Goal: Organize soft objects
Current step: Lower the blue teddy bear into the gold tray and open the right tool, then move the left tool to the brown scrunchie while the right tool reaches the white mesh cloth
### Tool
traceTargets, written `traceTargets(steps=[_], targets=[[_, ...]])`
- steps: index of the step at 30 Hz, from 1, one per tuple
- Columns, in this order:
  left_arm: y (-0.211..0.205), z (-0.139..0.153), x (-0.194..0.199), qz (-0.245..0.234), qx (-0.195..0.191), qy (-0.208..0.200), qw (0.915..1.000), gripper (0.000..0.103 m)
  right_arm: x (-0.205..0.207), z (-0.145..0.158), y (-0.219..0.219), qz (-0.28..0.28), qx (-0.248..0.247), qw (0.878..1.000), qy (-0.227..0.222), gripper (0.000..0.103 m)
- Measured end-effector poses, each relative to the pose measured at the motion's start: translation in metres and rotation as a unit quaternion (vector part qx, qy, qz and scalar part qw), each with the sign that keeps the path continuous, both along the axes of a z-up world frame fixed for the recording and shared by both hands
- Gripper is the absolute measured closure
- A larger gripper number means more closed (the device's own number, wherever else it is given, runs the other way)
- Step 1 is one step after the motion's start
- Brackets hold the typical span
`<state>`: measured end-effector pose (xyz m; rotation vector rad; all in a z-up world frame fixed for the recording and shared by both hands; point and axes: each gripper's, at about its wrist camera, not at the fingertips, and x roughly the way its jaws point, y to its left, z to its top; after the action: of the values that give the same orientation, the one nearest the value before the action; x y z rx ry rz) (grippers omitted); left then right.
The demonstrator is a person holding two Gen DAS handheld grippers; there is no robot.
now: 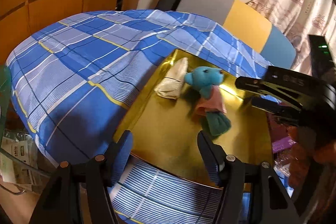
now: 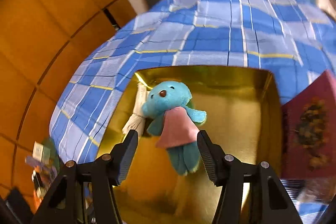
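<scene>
Plush bear [image 2: 168,106], sky-blue and fuzzy with a brown nose and a smooth pink dress, is lying on its back inside a shallow gold box [image 2: 241,119] whose glossy floor and low walls are mirroring the light. Its head is pointing toward the box's far left corner, where a crumpled cream cloth bundle [image 1: 174,81] is resting just beside it, touching the left wall. Its darker teal legs are reaching toward the near edge. The box is sitting on a bed covered by a blue, white and yellow plaid sheet [image 1: 79,60], wrinkled and finely ribbed. A dark red printed lid or book [image 2: 310,125] is lying just beside the box's right wall. The right gripper [image 2: 168,156] is hanging over the toy's legs with its ridged jaws released, standing apart on either side and not pressing the plush. The left gripper [image 1: 166,152] is hovering above the box's near edge, jaws spread wide and grasping nothing.
</scene>
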<state>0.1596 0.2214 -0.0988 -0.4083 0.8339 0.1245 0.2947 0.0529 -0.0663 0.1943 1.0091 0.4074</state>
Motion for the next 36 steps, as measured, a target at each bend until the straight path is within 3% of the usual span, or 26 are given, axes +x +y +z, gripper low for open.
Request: traceTargets(steps=[9, 16, 30, 36], targets=[[-0.046, 0.006, -0.011, -0.073, -0.007, -0.019, 0.9971, 0.039, -0.08, 0.049, -0.054, 0.028, -0.035, 0.992, -0.117, 0.04], [-0.088, 0.009, -0.022, -0.143, -0.006, -0.038, 0.9891, 0.039, -0.126, 0.06, -0.122, -0.033, -0.065, 0.983, -0.166, 0.038], [-0.179, -0.004, -0.05, -0.254, -0.014, -0.022, 0.9669, 0.038, -0.168, 0.006, -0.287, -0.166, -0.1, 0.978, -0.075, 0.03], [-0.218, -0.009, -0.062, -0.299, 0.004, -0.009, 0.9542, 0.038, -0.18, -0.034, -0.365, -0.211, -0.151, 0.966, -0.015, 0.03]])
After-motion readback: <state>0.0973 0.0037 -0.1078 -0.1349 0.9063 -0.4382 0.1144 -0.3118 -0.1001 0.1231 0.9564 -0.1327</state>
